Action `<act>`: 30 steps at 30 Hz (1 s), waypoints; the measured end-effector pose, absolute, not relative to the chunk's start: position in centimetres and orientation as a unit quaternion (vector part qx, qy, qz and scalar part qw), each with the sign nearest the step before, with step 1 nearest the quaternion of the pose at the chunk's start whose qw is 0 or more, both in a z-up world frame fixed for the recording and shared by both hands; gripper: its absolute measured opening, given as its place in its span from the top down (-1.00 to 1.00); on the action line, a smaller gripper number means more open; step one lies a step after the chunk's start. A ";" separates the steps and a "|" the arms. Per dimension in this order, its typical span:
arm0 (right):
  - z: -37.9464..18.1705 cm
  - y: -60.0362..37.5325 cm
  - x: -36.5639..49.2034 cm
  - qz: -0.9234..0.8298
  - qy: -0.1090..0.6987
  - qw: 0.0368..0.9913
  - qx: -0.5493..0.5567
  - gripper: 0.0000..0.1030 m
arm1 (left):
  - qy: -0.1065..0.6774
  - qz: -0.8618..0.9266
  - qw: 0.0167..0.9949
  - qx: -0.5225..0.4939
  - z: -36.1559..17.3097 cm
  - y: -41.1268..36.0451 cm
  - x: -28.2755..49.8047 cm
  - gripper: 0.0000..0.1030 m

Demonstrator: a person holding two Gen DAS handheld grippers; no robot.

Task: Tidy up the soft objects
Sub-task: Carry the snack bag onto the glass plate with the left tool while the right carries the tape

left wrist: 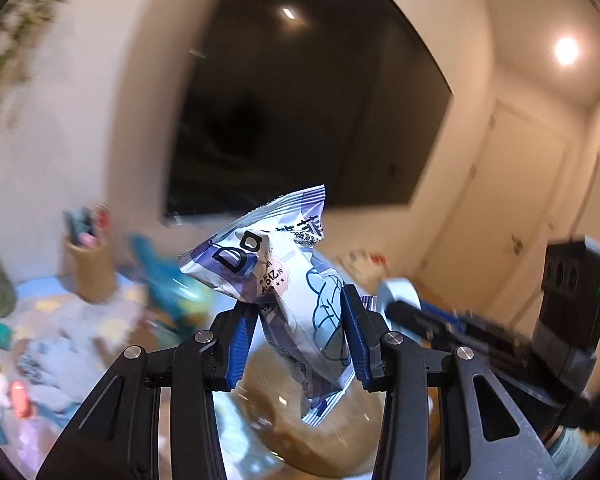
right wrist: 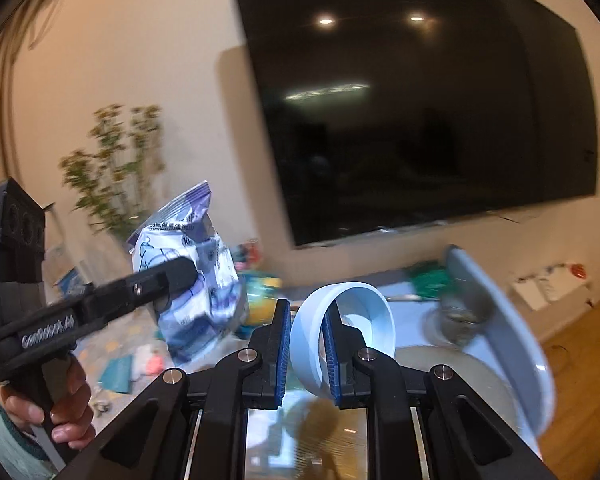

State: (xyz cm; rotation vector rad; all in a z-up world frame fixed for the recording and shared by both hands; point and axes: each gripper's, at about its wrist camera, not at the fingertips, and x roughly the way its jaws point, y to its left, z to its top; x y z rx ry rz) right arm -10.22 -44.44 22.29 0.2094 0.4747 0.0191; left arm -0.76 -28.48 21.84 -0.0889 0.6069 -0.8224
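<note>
Two grips, both full

Two sets of fingers are mine, and each is closed on something. My left fingers (left wrist: 298,338) clamp a crinkled white-and-purple packet (left wrist: 276,276) around its lower middle, with the blue pads pressed into both sides. The packet stands up above the tips, its top crumpled and leaning left, lifted clear of the surface (left wrist: 36,288). From the right wrist camera the same packet (right wrist: 196,280) shows at the left, pinched by the left gripper (right wrist: 168,280), with my left hand (right wrist: 56,404) wrapped round its handle.

My right fingers (right wrist: 306,344) are drawn narrow on a pale blue ring (right wrist: 352,332), gripping its near wall, one pad outside and one inside the hoop. The ring stands on edge, open side toward the right.

Just past the ring sits a pale blue bowl (right wrist: 512,320), tilted, with something blurred in it. Further out the surface carries scattered small things, too smeared to name, plus a tan cup (left wrist: 92,268) of pens. A leafy plant (right wrist: 116,168) stands behind on the left. On the wall at the back hangs a large dark screen (right wrist: 420,112).
</note>
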 end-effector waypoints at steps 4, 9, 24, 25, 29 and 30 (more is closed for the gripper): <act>20.1 -47.5 -11.4 -0.035 0.263 0.956 0.125 0.70 | 0.390 -0.424 0.817 -0.021 17.2 -33.1 -1.5 0.24; 16.6 -50.2 -12.3 -0.070 0.304 0.936 0.161 0.70 | 0.428 -0.429 0.793 0.061 12.9 -37.0 -3.5 0.24; 14.1 -52.0 -11.7 -0.073 0.330 0.916 0.217 0.70 | 0.466 -0.385 0.795 0.054 11.9 -37.3 -1.3 0.19; 14.1 -52.0 -11.6 -0.072 0.331 0.915 0.220 0.70 | 0.476 -0.379 0.793 0.044 11.7 -37.1 -0.8 0.17; 13.9 -52.1 -11.2 -0.065 0.336 0.913 0.224 0.38 | 0.490 -0.374 0.787 0.007 11.8 -36.4 0.0 -0.24; 13.9 -52.1 -11.1 -0.063 0.337 0.911 0.228 0.18 | 0.486 -0.372 0.791 -0.001 12.0 -36.2 0.1 -0.37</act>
